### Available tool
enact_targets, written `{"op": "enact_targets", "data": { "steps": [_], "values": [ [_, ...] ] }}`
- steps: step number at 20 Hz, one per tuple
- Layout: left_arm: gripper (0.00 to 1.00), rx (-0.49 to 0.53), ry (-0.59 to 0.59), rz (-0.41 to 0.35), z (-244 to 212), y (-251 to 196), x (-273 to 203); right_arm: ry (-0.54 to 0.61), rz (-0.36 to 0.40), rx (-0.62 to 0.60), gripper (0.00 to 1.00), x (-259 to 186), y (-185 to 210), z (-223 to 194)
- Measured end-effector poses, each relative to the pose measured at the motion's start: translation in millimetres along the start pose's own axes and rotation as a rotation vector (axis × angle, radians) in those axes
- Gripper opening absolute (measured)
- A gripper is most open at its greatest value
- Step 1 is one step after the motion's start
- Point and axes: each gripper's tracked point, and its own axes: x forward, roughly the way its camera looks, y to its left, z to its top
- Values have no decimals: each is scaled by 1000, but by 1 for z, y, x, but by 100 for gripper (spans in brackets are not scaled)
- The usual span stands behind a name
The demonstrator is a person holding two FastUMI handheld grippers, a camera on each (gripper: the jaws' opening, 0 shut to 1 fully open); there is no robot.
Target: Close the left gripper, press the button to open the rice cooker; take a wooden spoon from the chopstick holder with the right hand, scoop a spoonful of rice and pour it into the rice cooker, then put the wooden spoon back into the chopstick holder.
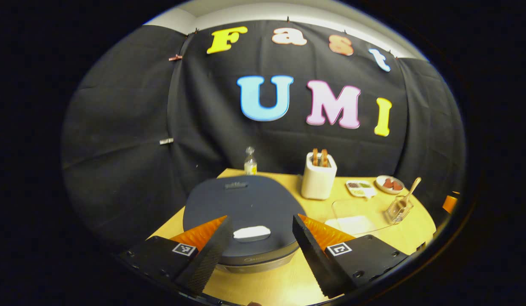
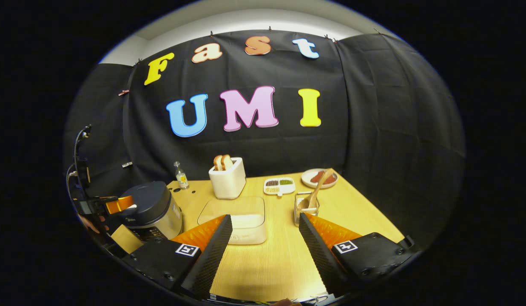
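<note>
Above the rice cooker: the left gripper hovers spread wide, holding nothing, its fingers straddling the pale button at the lid's front edge.
Rice cooker: lid down, on the table's left end.
Risk: pressing with the fingers apart could miss the button; they likely need closing first.
Right of the cooker: rice container, then chopstick holder with the wooden spoon.
Right gripper: wide apart, empty, well short of the holder.

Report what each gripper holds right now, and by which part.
Nothing is held. The left gripper is open above the rice cooker lid; the right gripper is open over the table.
</note>
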Motion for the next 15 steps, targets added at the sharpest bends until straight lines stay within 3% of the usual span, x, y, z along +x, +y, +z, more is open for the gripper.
{"op": "enact_targets", "data": {
  "steps": [3,6,10,15],
  "values": [
    [96,23,-124,-46,51,-11,-30,-105,-3,-109,98,2,-12,42],
    [95,40,-146,-109,65,-31,-55,-149,26,-90,99,-6,-5,65],
    [93,47,-123,-145,62,-48,-77,-110,55,-44,98,-15,9,59],
    [95,40,-142,-150,70,-55,-72,-71,77,-72,99,-7,13,49]
  ]
}}
